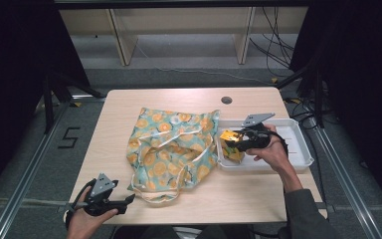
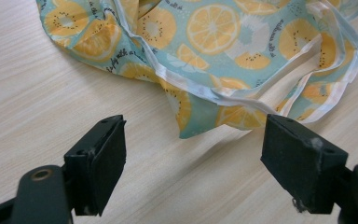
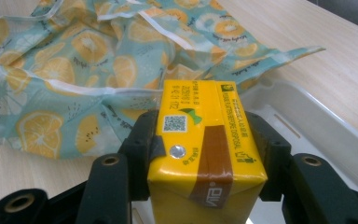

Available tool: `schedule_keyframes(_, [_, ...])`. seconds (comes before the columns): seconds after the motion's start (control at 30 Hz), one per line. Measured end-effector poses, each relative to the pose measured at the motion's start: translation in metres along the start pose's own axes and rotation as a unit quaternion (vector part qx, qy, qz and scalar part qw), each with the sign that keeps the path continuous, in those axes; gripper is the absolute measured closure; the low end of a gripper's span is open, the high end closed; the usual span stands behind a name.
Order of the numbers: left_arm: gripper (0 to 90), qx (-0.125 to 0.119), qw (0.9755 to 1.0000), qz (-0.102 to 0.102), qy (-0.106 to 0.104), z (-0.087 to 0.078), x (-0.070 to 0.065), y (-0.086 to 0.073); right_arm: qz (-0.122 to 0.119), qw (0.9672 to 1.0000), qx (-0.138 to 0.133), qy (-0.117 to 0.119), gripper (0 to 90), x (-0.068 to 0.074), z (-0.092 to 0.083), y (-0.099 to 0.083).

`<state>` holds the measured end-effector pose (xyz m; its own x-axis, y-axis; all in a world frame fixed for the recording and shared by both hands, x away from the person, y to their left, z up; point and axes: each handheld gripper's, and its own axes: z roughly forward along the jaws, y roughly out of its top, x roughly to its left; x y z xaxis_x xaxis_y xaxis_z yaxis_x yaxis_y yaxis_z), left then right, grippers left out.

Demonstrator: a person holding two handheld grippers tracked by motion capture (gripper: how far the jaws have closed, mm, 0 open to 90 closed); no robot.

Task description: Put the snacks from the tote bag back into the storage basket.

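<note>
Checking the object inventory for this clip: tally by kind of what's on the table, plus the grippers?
Fabric bag with orange-slice print: 1
White tray: 1
Yellow drink carton, clamped in the right gripper: 1
Handheld grippers, counting the left gripper with its jaws apart over bare table: 2
Something else yellow may lie in the tray under the carton; too hidden to count.
Total: 5

The yellow carton (image 3: 205, 154) clamped between the right jaws carries a QR code on its top face, beside a line of small digits and a column of print along the edge, all too fine to read; the brown band across its near end has pale letters, also unreadable. The bag (image 2: 205, 51) ahead of the left jaws bears small cursive script among the fruit slices, where "with a" shows. A large "5" (image 1: 68, 137) is marked on the floor.
</note>
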<state>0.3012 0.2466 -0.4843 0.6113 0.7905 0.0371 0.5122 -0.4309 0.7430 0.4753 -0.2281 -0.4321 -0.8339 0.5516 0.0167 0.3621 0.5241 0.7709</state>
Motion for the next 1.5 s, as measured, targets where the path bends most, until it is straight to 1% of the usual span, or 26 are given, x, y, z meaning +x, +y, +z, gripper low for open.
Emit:
schedule_keyframes(0.1, [21.4, 0.0, 1.0, -0.001, 0.0, 0.0, 0.0, 0.0, 0.004, 1.0, -0.005, -0.001, 52.1, 0.001, 0.0, -0.001])
schedule_keyframes(0.17, [21.3, 0.0, 1.0, -0.001, 0.0, 0.0, 0.0, 0.0, -0.004, 0.9999, -0.009, 0.004, 52.1, 0.001, 0.001, -0.002])
schedule_keyframes(0.2, [21.3, 0.0, 1.0, -0.001, 0.0, 0.0, 0.0, 0.0, 0.006, 1.0, -0.006, 0.004, 52.0, 0.004, 0.0, -0.002])
schedule_keyframes(0.3, [21.3, 0.0, 1.0, -0.001, 0.001, 0.0, 0.0, 0.0, -0.01, 0.9999, -0.006, 0.0, 51.9, 0.004, -0.001, -0.004])
schedule_keyframes(0.33, [21.3, 0.0, 1.0, -0.001, 0.0, 0.0, 0.0, 0.0, -0.01, 0.9999, 0.002, 0.008, 51.8, 0.004, -0.002, -0.004])
schedule_keyframes(0.37, [21.3, 0.0, 1.0, -0.001, 0.001, 0.0, 0.0, 0.0, -0.012, 0.9999, -0.007, 0.005, 51.8, 0.004, -0.002, -0.006])
schedule_keyframes(0.4, [21.3, 0.001, 1.0, 0.0, 0.0, 0.0, 0.0, 0.0, -0.002, 1.0, -0.002, 0.005, 51.7, 0.005, -0.004, -0.007])
schedule_keyframes(0.47, [21.3, -0.002, 1.0, 0.002, 0.002, 0.0, 0.0, 0.0, -0.01, 0.9999, -0.009, 0.006, 51.6, 0.004, -0.005, -0.011])
schedule_keyframes(0.5, [21.3, -0.001, 1.0, 0.002, 0.002, 0.0, 0.0, 0.0, 0.0, 0.9999, -0.005, 0.009, 51.6, 0.006, -0.006, -0.013])
schedule_keyframes(0.53, [21.3, -0.003, 1.0, 0.001, 0.003, 0.0, -0.001, 0.0, -0.016, 0.9999, -0.003, 0.006, 51.5, 0.004, -0.008, -0.014])
schedule_keyframes(0.6, [21.3, 0.001, 1.0, 0.001, 0.0, 0.0, 0.0, 0.0, -0.006, 1.0, -0.003, 0.001, 51.4, 0.006, -0.009, -0.017])
schedule_keyframes(0.67, [21.3, -0.001, 1.0, 0.003, 0.0, 0.0, 0.0, 0.0, -0.014, 0.9999, -0.007, 0.003, 51.3, 0.004, -0.01, -0.02])
schedule_keyframes(0.73, [21.3, 0.002, 1.0, 0.006, 0.001, 0.0, 0.0, 0.0, -0.002, 1.0, -0.001, 0.003, 51.2, 0.005, -0.012, -0.023])
schedule_keyframes(0.9, [21.3, 0.004, 1.0, 0.004, 0.001, 0.001, 0.0, 0.0, -0.001, 1.0, 0.001, 0.005, 50.2, 0.005, -0.015, -0.026])
schedule_keyframes(0.93, [21.3, 0.004, 1.0, 0.004, 0.001, 0.001, 0.0, 0.0, 0.016, 0.9999, -0.003, 0.0, 48.3, 0.007, -0.016, -0.026])
schedule_keyframes(1.03, [21.3, 0.004, 1.0, 0.004, 0.001, 0.001, 0.0, 0.0, 0.026, 0.9997, -0.005, -0.001, 42.7, 0.01, -0.019, -0.026])
schedule_keyframes(1.1, [21.3, 0.0, 1.0, 0.0, 0.0, 0.001, -0.001, 0.0, 0.023, 0.9997, -0.009, -0.008, 38.4, 0.011, -0.021, -0.025])
schedule_keyframes(1.17, [21.3, 0.003, 1.0, 0.008, 0.001, 0.0, 0.0, 0.0, 0.03, 0.9995, -0.009, -0.008, 36.4, 0.014, -0.025, -0.023])
schedule_keyframes(1.2, [21.3, -0.004, 1.0, 0.002, 0.0, 0.001, 0.0, 0.0, 0.022, 0.9997, -0.012, -0.007, 35.7, 0.014, -0.026, -0.022])
schedule_keyframes(1.23, [21.3, 0.002, 1.0, 0.001, 0.0, 0.0, 0.0, 0.0, 0.038, 0.9991, -0.011, -0.016, 34.3, 0.018, -0.029, -0.022])
schedule_keyframes(1.27, [21.3, 0.002, 1.0, 0.002, 0.0, 0.0, 0.0, 0.0, 0.032, 0.9992, -0.014, -0.019, 33.5, 0.018, -0.03, -0.022])
schedule_keyframes(1.33, [21.3, -0.004, 1.0, 0.001, 0.005, 0.0, 0.0, 0.0, 0.044, 0.9986, -0.017, -0.024, 32.7, 0.021, -0.034, -0.022])
schedule_keyframes(1.37, [21.3, 0.003, 1.0, 0.002, 0.004, -0.001, 0.0, 0.001, 0.04, 0.9987, -0.02, -0.025, 32.8, 0.02, -0.036, -0.022])
schedule_keyframes(1.4, [21.3, 0.002, 1.0, 0.0, 0.002, -0.001, 0.0, 0.001, 0.058, 0.9975, -0.026, -0.03, 32.9, 0.023, -0.039, -0.022])
schedule_keyframes(1.43, [21.3, 0.001, 1.0, -0.01, 0.0, -0.001, 0.0, 0.0, 0.055, 0.9977, -0.027, -0.028, 33.0, 0.022, -0.041, -0.022])
schedule_keyframes(1.5, [21.3, 0.001, 1.0, -0.002, 0.002, -0.001, 0.001, 0.001, 0.056, 0.997, -0.038, -0.038, 34.6, 0.023, -0.046, -0.023])
